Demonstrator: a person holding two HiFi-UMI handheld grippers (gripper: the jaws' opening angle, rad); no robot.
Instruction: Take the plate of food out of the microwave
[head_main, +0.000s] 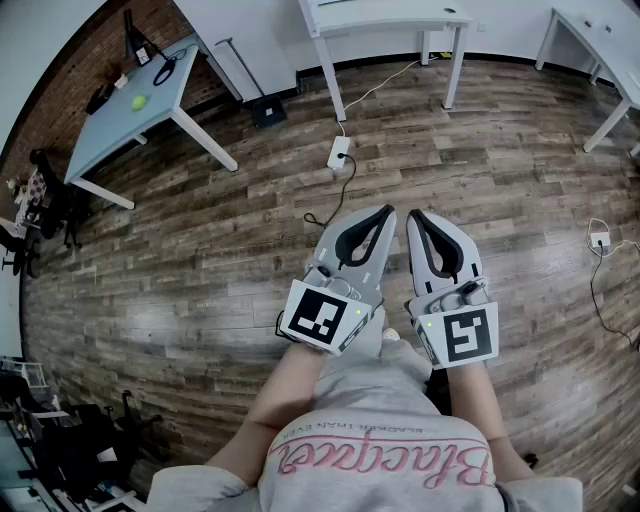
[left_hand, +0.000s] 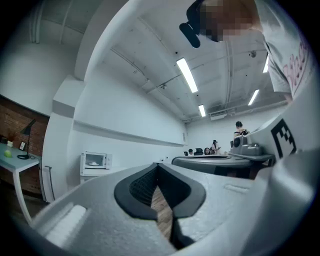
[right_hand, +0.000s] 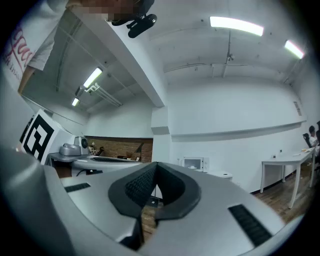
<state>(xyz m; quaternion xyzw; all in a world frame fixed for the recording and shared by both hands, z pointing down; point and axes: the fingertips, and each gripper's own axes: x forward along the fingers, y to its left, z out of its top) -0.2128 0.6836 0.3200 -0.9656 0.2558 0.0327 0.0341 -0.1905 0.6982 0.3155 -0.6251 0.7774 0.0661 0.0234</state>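
Note:
A small white microwave stands far off on a low white cabinet against the white wall; it also shows in the right gripper view as the microwave. Something pale shows through its window, too small to make out. In the head view my left gripper and right gripper are held side by side at waist height over the wooden floor, pointing forward. Both are shut with nothing between the jaws: the left gripper and the right gripper show their tips meeting.
A power strip with its cable lies on the floor ahead. A pale blue table with a green ball stands at the left, and white desks at the back. People sit far off on the right.

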